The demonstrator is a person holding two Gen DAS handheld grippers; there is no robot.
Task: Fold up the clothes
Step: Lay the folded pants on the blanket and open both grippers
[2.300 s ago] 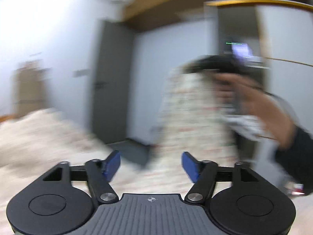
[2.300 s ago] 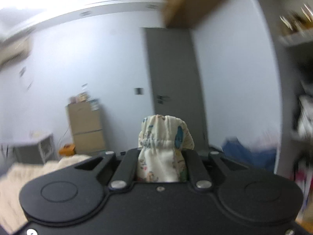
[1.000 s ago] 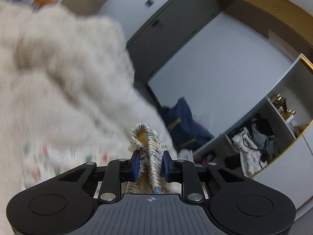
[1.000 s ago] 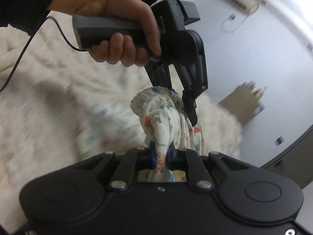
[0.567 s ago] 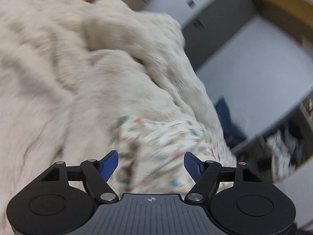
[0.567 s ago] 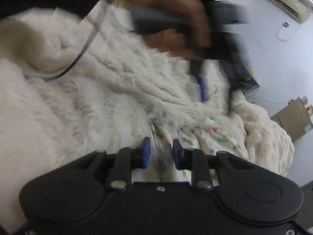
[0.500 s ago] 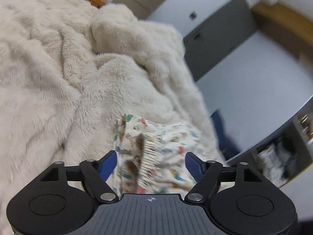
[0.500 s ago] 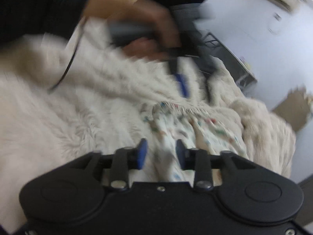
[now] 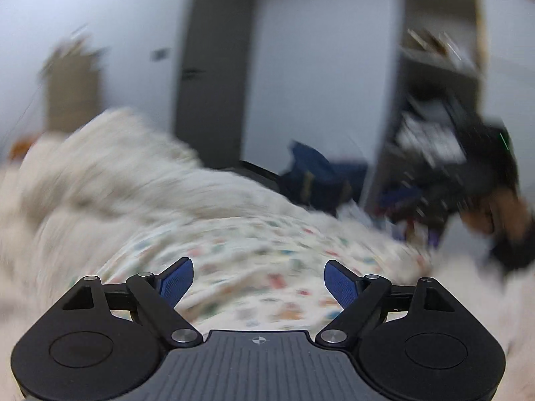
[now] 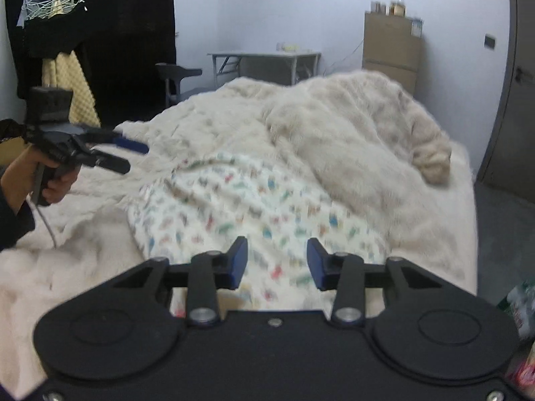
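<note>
two grippers are in view, both with jaws spread wide and holding nothing. the left gripper [image 9: 257, 279] sits near and above the printed garment [image 9: 267, 260], with its blue pads [image 9: 174, 279] apart over the cloth; this view is blurred. the right gripper [image 10: 277, 262] hovers over the near edge of the same garment [image 10: 254, 214]. the garment lies spread on the fluffy blanket [image 10: 351, 127], its left edge bordered by bare blanket and its far right edge beside a bunched blanket ridge [image 10: 431, 157]. in the right wrist view the left gripper [image 10: 128, 157] is held at the far left, well apart from the garment. open blanket surrounds the cloth on the left and near sides. a grey door [image 9: 214, 77] stands beyond the bed.
</note>
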